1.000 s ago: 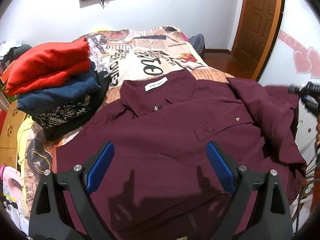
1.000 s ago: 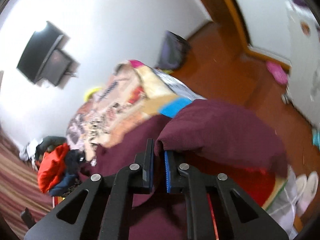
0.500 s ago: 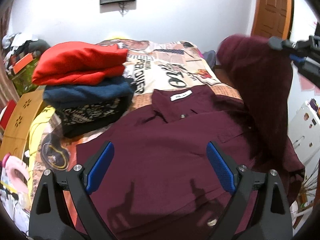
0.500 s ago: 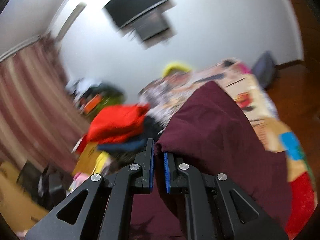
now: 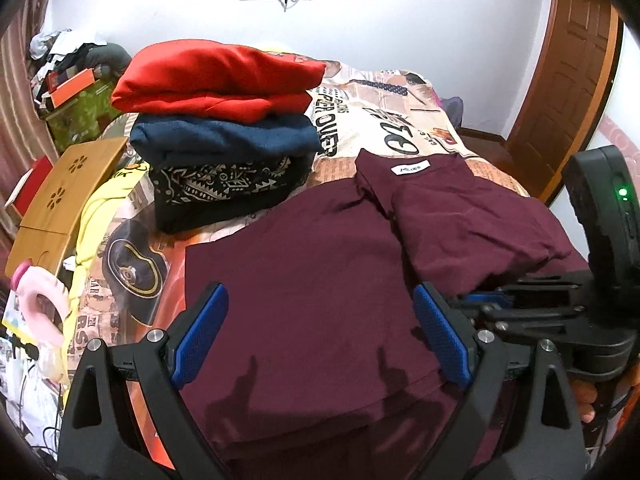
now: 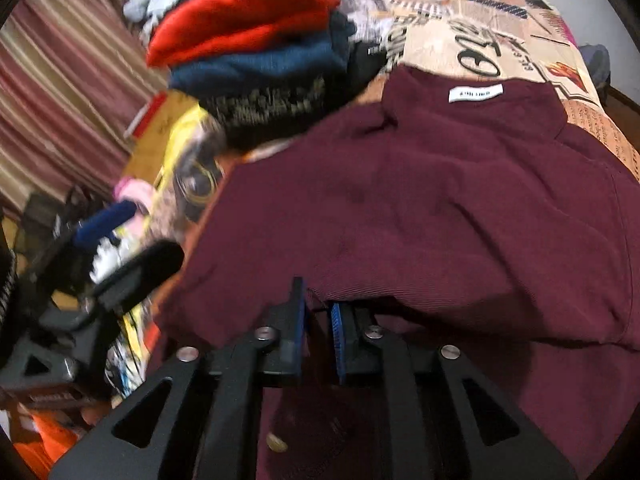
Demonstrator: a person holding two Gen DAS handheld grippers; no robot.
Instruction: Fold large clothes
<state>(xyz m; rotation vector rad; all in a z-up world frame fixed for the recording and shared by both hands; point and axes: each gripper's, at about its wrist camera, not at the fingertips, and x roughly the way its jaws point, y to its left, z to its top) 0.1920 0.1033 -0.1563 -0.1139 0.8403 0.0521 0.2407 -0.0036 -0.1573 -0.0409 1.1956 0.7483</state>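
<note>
On the bed (image 5: 400, 120), a maroon shirt (image 5: 320, 300) lies spread face down with its collar label toward the far end, and its right side is already laid over the back as a flap (image 5: 472, 224). Beside it, toward the left, a stack (image 5: 224, 128) of three folded garments suggests earlier pieces are done. The right gripper (image 6: 318, 320) sits low at the flap's near edge with its jaws narrow; a strand or fold of maroon cloth seems to sit between them, though the blur makes it hard to say whether they truly pinch it. The left gripper (image 5: 320, 340) hovers above the shirt's middle with jaws wide, holding nothing. By my reading, the first side fold is about finished; the left side, any smoothing, and the lengthwise folds remain before the shirt can join the stack.
</note>
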